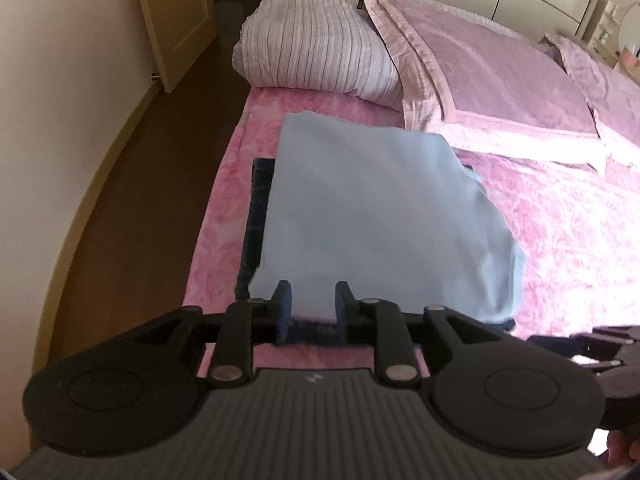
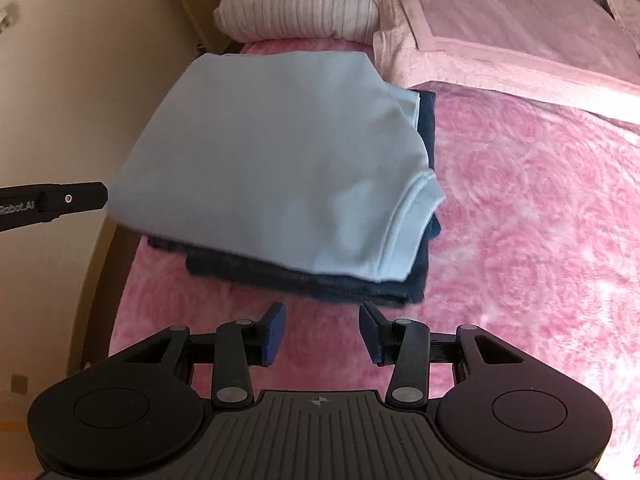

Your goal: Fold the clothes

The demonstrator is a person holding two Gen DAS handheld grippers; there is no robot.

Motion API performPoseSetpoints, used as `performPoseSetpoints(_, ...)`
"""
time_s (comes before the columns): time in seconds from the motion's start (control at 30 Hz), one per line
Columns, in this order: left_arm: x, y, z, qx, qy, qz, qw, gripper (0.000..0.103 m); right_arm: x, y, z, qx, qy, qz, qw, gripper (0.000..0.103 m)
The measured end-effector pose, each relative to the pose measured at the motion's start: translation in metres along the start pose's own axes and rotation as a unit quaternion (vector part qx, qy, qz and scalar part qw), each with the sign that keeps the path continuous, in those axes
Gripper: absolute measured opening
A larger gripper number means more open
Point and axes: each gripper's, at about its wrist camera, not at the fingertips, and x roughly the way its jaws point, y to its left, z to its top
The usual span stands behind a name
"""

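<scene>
We see folded light-blue cotton shirt (image 2: pixel 276 156) stacked on folded dark navy garment (image 2: pixel 320 280), on pink rose-textured bedspread (image 2: pixel 520 240). Our left gripper (image 1: pixel 313 308) jaws narrowly parted, shirt's near edge between its 2 fingers. Our right gripper (image 2: pixel 322 332) spread wide, holding nothing, just short of stack.

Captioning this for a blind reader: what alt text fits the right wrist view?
A folded light blue shirt lies on folded dark clothes on a pink bedspread. The right gripper hovers just short of the stack, jaws open and empty.
</scene>
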Motion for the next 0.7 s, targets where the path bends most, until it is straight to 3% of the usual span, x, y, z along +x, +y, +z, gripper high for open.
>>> performPoseSetpoints(0.33, -0.083, -0.037, -0.037, 0.012, -0.058, 0.03, 0.9978, 0.048, -0.07, 0.011, -0.039, -0.031, -0.051, -0.003, 0.998, 0.049)
performPoseSetpoints(0.7, -0.143, -0.07, -0.101, -0.026, -0.069, 0.059, 0.9955, 0.059, -0.126, 0.009, -0.104, -0.041, -0.075, 0.001, 0.996, 0.05)
